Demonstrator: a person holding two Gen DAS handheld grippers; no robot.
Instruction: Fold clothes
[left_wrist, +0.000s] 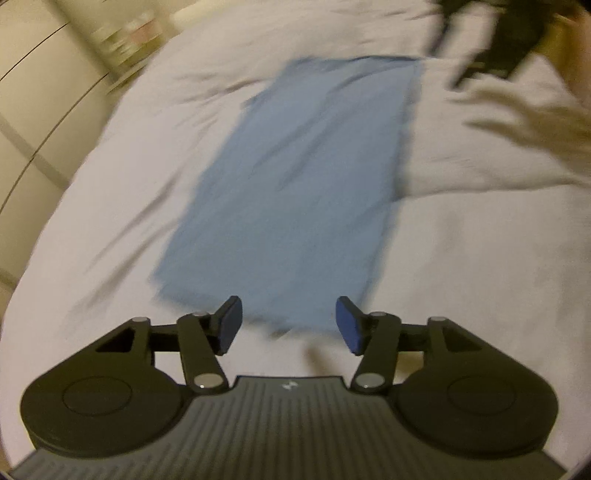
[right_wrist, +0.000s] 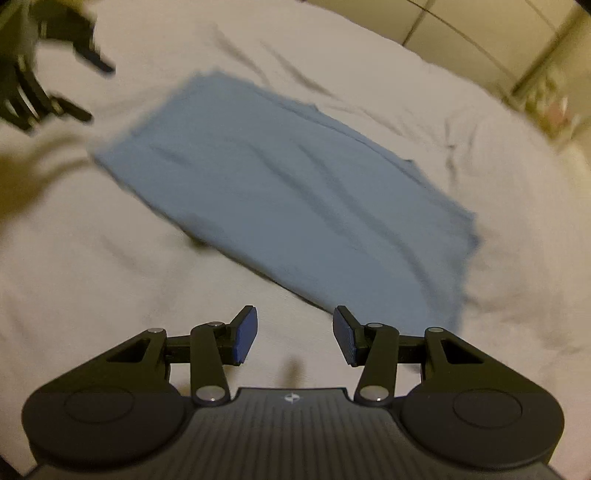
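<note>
Blue garment (left_wrist: 291, 184) folded into long rectangle, lies flat on white wrinkled bedsheet (left_wrist: 480, 258); soft cloth, shallow creases. Cream cabinet panels (left_wrist: 33, 74) at 10 o'clock in left view, blurred shelf clutter beyond. Left gripper (left_wrist: 289, 325) at 6 o'clock, jaws spread, nothing between, near garment's closest edge. Right gripper (right_wrist: 295, 334) jaws spread, empty, just short of garment. Both views motion-blurred.

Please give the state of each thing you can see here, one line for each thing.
Blue cloth: folded into a long rectangle, lying flat on the sheet, held by neither gripper.
White sheet: spread out, wrinkled.
Left gripper: open, nothing between its fingers, above the cloth's near end.
Right gripper: open, nothing between its fingers, near the cloth's edge.
</note>
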